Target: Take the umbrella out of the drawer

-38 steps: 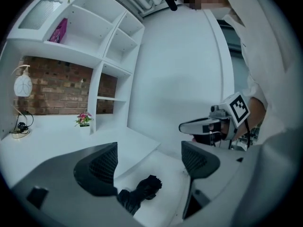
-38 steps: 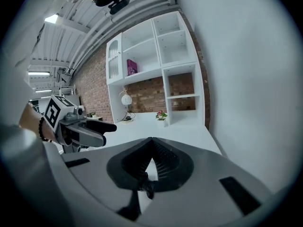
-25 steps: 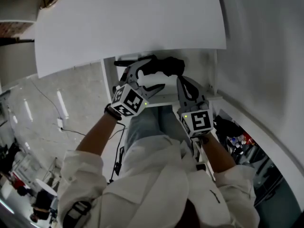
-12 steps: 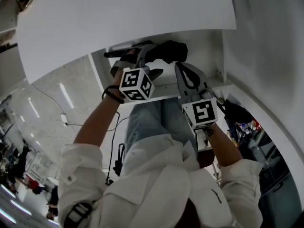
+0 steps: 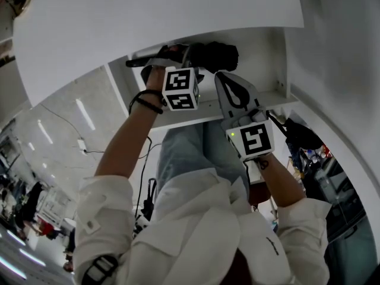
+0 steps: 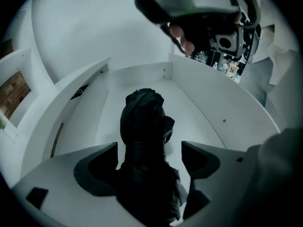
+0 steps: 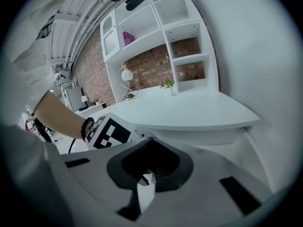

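A black folded umbrella (image 5: 212,54) (image 6: 142,122) is clamped in my left gripper (image 5: 181,57) (image 6: 149,155), whose jaws are shut on its middle. It hangs above the floor of the open white drawer (image 5: 205,115) (image 6: 215,115), its dark handle end sticking out to the left in the head view. My right gripper (image 5: 222,78) (image 7: 147,176) sits just right of the umbrella over the drawer's front edge, jaws shut on nothing. In the left gripper view the right gripper (image 6: 203,13) shows at the top.
A white desk top (image 5: 154,22) (image 7: 189,110) overhangs the drawer. White shelving (image 7: 156,27) against a brick wall stands behind the desk. The left gripper's marker cube (image 7: 109,131) shows in the right gripper view. A dark bag (image 5: 297,136) lies at the lower right.
My left gripper has risen farther from me with the umbrella in it, lifting it higher above the drawer floor. The right gripper has hardly shifted.
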Motion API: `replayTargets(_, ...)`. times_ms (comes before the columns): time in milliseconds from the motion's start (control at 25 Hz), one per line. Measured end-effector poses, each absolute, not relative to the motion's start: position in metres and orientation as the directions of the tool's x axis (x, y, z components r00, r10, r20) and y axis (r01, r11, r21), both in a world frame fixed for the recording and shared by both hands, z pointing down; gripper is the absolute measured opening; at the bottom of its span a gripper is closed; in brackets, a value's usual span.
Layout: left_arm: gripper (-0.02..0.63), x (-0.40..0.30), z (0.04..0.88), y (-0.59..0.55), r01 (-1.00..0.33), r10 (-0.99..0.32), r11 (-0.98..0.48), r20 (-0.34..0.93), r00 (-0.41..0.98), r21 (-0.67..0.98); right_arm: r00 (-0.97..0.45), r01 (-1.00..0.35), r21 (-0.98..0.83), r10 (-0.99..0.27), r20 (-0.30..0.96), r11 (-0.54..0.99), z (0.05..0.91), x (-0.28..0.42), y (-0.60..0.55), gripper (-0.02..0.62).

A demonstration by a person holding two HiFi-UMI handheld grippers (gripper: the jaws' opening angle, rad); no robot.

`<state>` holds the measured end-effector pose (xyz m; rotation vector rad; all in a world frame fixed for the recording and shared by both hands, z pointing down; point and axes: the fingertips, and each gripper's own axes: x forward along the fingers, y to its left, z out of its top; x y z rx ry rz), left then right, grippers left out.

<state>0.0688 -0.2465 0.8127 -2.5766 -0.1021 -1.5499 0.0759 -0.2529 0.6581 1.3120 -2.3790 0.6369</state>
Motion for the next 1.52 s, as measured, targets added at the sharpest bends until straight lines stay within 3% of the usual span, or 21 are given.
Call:
replayTargets(320,0.403,0.063,0.837,-0.246,0.237,0.096,-0.97,0.977,0.19,0.05,-0.503,-0.862,-0.232,-0.708,0.496,0.45,0.656,0.079,-0.249,0.017)
replayTargets(480,0.405,0.063,0.843,-0.248,0.249,0.118,-0.965,0.985,0.126,0.084,-0.491,-0.869,-0.232,-0.705,0.512,0.437,0.658,0.087,-0.248,0.017)
replayTargets(760,0.401,0.064,0.839,-0.251,0.247,0.103,-0.967,0.98,0.171,0.059,-0.472,-0.88,-0.223,-0.715,0.516,0.42,0.658,0.097,-0.249,0.017)
replayTargets(920,0.317,0.066,0.837,-0.252,0.24,0.11,-0.969,0.974,0.198,0.061,-0.467,-0.883,-0.226,-0.717,0.518,0.412,0.659,0.1,-0.248,0.017)
replayTargets(1080,0.28,0.065,0.834,-0.251,0.232,0.099,-0.972,0.967,0.234,0.044,-0.461,-0.886,-0.222,-0.721,0.517,0.406,0.658,0.101,-0.247,0.017)
replayTargets(1320,0.27,0.063,0.825,-0.246,0.226,0.048,-0.974,0.955,0.293,-0.02,-0.426,-0.904,-0.209,-0.746,0.511,0.373,0.65,0.112,-0.249,0.017)
replayTargets(1520,0.268,0.067,0.802,-0.25,0.143,0.027,-0.989,0.93,0.366,-0.028,-0.384,-0.923,-0.188,-0.781,0.492,0.336,0.634,0.129,-0.251,0.017)
